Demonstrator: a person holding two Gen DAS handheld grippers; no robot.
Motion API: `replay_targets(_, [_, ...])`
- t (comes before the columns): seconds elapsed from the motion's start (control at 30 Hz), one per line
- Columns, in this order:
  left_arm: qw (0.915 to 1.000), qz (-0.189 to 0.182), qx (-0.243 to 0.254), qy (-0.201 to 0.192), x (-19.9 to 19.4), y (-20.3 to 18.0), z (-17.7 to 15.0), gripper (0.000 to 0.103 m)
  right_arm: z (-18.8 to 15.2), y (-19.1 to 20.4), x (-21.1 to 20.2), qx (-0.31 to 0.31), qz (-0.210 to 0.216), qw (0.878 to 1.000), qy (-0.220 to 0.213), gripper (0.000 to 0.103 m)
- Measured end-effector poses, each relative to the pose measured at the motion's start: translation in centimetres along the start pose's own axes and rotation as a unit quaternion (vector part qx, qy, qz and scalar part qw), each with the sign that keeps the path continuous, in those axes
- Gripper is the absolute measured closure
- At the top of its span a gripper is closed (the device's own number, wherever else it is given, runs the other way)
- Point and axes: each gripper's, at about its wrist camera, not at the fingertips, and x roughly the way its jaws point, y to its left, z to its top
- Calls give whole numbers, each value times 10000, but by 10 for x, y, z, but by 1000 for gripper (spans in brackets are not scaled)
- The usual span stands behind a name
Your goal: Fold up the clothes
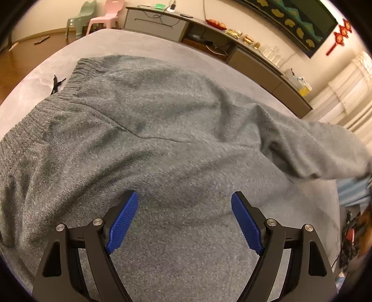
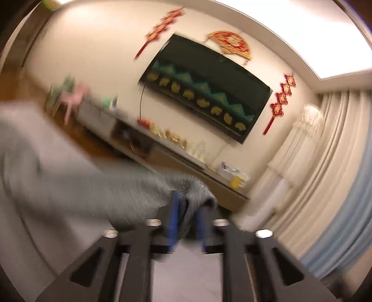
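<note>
A grey fuzzy sweater (image 1: 151, 130) lies spread on a grey table (image 1: 130, 44), its ribbed hem at the far left. My left gripper (image 1: 184, 197) is open and empty, hovering just above the sweater's near part. One sleeve (image 1: 325, 148) is lifted at the right. In the blurred right wrist view my right gripper (image 2: 187, 202) is shut on the sleeve's end (image 2: 197, 188) and holds it up off the table, the cloth (image 2: 69, 176) trailing away to the left.
A small black item (image 1: 55, 84) lies on the table by the hem. A long low cabinet (image 1: 255, 62) with clutter runs along the far wall under a TV (image 2: 204, 90). Two small plastic chairs (image 1: 97, 16) stand at the back left. Curtains (image 2: 325, 162) hang at the right.
</note>
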Motion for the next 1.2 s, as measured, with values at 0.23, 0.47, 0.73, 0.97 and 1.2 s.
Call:
replay_targets(0.23, [9998,94,122,-85,-8,-4,-4,20,-107,-33,8,1450,1039,9590,2203,47])
replay_targets(0.47, [9995,264,169,-104,1,-6,-1,20,-89,-86,56,3348,1815,9017,2046,27])
replay_targets(0.73, [9941,657,287,-809,-2,7,51,20,-87,-80,153,3971,2094,8559,2568,91])
replay_targets(0.97, [9954,354,-606,-659,27,55,118,20,8,-106,91,3658,1506,9114,1135,96])
replay_targets(1.2, [9881,604,-1391,-275,52,109,129,23,49,-70,193,3388,1814,8978,2151,51])
